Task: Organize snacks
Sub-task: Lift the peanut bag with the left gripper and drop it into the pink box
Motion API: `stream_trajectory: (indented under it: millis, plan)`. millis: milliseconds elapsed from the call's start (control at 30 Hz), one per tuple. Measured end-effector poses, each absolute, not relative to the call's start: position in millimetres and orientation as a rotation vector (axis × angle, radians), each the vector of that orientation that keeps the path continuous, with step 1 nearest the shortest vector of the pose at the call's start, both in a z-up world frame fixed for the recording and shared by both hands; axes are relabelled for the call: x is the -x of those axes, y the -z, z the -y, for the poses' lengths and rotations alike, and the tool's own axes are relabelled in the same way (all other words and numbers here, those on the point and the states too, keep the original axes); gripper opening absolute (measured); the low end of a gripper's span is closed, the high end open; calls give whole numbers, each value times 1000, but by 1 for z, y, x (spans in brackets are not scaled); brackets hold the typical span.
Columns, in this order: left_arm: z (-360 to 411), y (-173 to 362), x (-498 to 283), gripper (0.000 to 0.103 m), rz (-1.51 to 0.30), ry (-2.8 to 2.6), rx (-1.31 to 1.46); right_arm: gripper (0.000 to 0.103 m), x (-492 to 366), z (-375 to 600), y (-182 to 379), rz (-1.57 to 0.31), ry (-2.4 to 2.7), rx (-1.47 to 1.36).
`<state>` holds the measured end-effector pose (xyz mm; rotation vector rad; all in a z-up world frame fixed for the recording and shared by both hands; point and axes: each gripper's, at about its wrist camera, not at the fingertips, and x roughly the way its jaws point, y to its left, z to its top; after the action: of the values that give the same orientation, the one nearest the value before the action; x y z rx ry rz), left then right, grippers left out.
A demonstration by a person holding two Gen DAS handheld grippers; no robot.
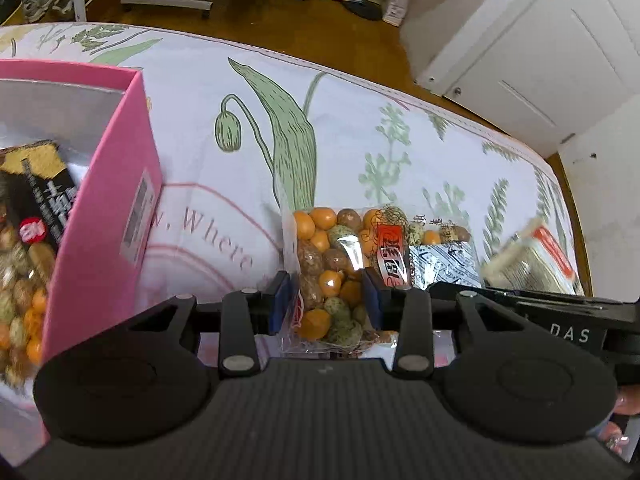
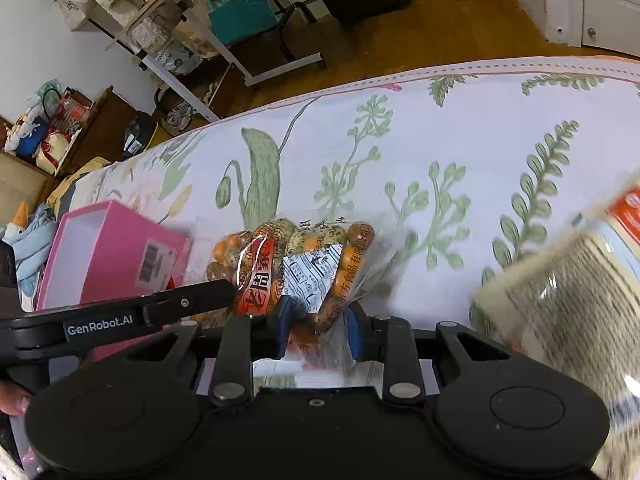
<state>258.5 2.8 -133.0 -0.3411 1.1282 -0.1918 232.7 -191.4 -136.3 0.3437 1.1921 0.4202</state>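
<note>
Clear nut bag (image 1: 332,276) sits mid-cloth w/ both tongs clenched on it: left gripper (image 1: 325,304) one end, right gripper (image 2: 318,332) the other. Step: carry. Next: swing to pink box (image 1: 100,216) at 9 o'clock, drop in.

Place: a lived-in home, probably a bedroom.
Floor: wooden floor (image 2: 420,36), shoes (image 1: 38,2) left by a white-legged stand.
Surface: floral cloth (image 2: 460,140) spread across it.
Clutter: loaded rack (image 2: 160,12), teal bag (image 2: 240,16), white door (image 1: 532,52).
</note>
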Motion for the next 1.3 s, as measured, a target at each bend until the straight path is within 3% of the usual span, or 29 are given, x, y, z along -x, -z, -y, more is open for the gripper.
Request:
stream_trajectory:
  millis: [867,1300]
  plan:
    - [-41,72,-102,36,-1146,269,245,35,-78,147,69,-1226,-530,-221]
    - [-126,8,-75,36,-977,169,155,35,-81,63,22,-1139,-702,-163]
